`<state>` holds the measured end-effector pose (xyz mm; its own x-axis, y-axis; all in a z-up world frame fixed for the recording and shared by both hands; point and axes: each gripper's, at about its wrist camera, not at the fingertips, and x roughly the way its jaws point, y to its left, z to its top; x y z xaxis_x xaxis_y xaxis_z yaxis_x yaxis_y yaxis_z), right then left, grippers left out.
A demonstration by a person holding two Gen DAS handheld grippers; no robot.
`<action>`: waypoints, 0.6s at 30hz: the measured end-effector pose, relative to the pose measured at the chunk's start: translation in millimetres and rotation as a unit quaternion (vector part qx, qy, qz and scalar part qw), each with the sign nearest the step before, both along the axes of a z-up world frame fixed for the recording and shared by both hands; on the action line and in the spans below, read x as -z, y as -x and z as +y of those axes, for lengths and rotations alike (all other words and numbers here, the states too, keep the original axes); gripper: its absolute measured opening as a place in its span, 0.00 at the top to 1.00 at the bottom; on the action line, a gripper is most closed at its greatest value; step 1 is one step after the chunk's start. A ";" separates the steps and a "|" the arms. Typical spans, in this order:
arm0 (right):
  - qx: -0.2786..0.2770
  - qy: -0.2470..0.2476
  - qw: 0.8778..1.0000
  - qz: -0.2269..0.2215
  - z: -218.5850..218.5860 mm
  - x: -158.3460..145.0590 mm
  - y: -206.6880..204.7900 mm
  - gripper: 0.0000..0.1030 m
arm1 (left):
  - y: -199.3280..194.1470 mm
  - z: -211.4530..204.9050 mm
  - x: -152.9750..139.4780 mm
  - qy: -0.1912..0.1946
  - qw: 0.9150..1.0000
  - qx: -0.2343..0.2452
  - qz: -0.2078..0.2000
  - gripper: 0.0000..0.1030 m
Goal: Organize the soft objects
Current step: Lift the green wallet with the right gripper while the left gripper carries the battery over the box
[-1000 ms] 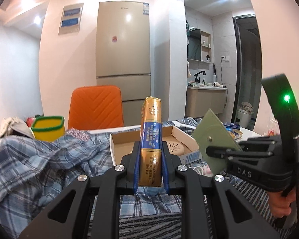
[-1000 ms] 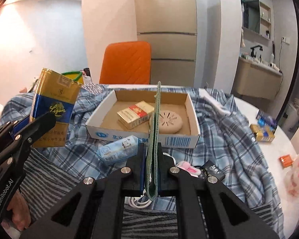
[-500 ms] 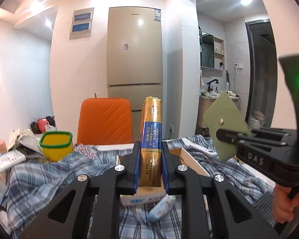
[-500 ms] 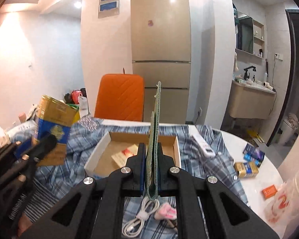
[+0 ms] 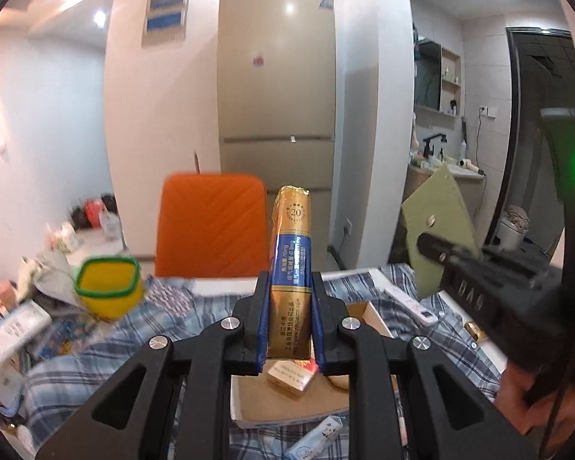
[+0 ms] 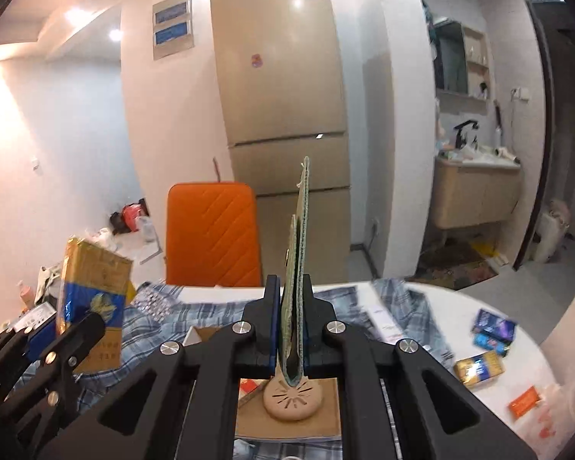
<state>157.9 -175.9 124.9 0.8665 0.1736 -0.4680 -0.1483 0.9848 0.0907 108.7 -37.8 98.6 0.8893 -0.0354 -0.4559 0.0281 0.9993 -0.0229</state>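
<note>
The left tool [image 5: 289,329] is clamped on a gold-and-blue cigarette pack [image 5: 290,268], which stands upright between its pads with its long axis pointing up. The right tool [image 6: 291,329] is clamped on a thin green folded pouch [image 6: 297,253], edge-on and also upright. Both are held in the air above the worktop [image 6: 490,379], which a plaid cloth [image 5: 96,360] partly covers. The open cardboard box [image 5: 287,410] lies directly below and just ahead of both tools, already holding a small cigarette pack [image 5: 289,377] and a round tan disc [image 6: 293,398]. Judging by this, either hand can lower its item straight into the box; the right tool sits over the disc, the left tool over the small pack.
</note>
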 end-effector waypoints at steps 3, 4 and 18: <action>-0.008 0.012 1.000 0.027 7.9 27.7 -16.2 0.91 | -19.9 2.5 20.2 -0.014 0.999 0.000 0.048 0.83; -0.010 0.015 0.999 0.043 11.3 38.5 -22.4 0.91 | -27.2 2.8 28.0 -0.020 0.998 0.001 0.067 0.83; -0.039 0.030 0.988 0.147 19.1 130.8 -59.7 0.91 | -74.6 32.2 114.6 0.011 0.981 -0.025 0.192 0.83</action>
<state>217.7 -156.8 -5.9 0.6765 0.1983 -0.7093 -0.1995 0.9764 0.0828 183.3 -5.6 -16.0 0.6532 -0.0099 -0.7571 -0.0363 0.9984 -0.0444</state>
